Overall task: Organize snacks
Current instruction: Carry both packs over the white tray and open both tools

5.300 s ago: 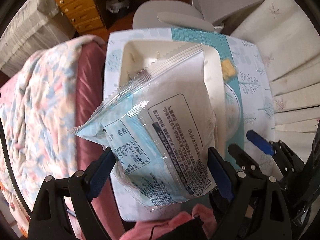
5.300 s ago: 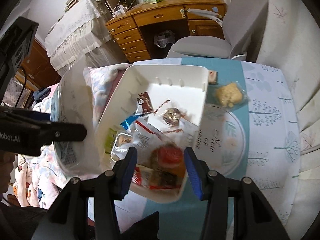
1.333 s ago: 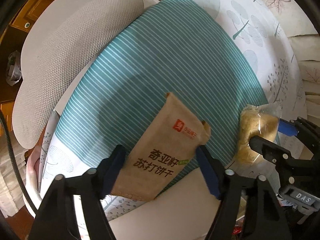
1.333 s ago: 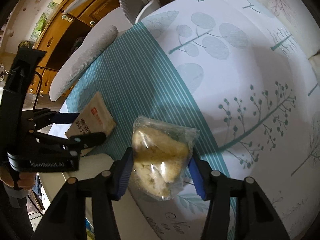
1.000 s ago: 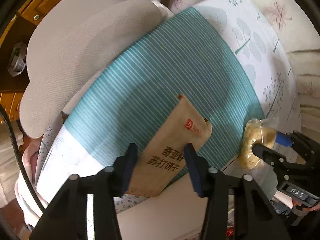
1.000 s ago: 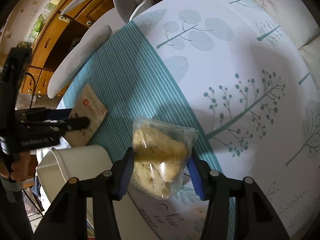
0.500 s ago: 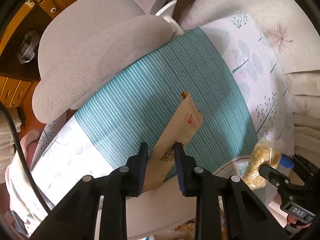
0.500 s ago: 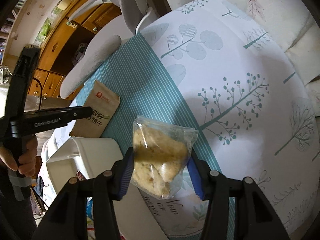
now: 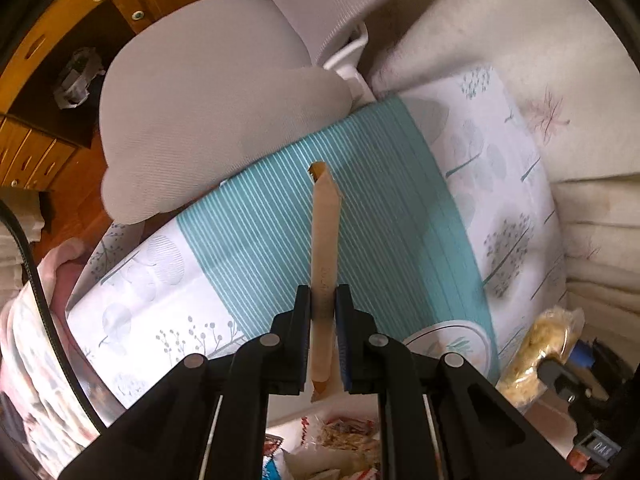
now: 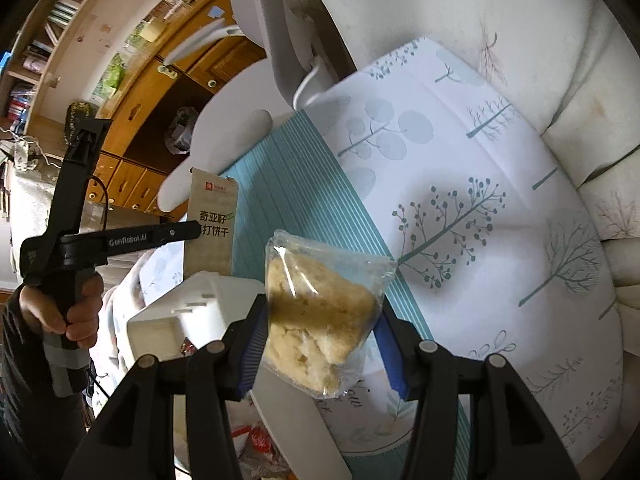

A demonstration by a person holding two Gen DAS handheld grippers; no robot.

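Left wrist view: the left gripper (image 9: 322, 308) is clamped edge-on around a brown cracker packet (image 9: 325, 248), held clear above the teal stripe of the table (image 9: 256, 240). The right gripper (image 10: 318, 334) pinches a clear bag of crumbly cake (image 10: 320, 312) over the table's near edge, beside a white bin (image 10: 200, 308) that seems to hold more snacks.

Left gripper (image 9: 322, 307) jaws, wide either side of the brown cracker packet (image 9: 325, 264) a second ago, now pinched on it edge-on, packet lifted off the striped cloth (image 9: 392, 216), clear bagged pastry (image 10: 320, 316) also raised in the right gripper (image 10: 320, 344), white bin (image 10: 192, 308) now below.
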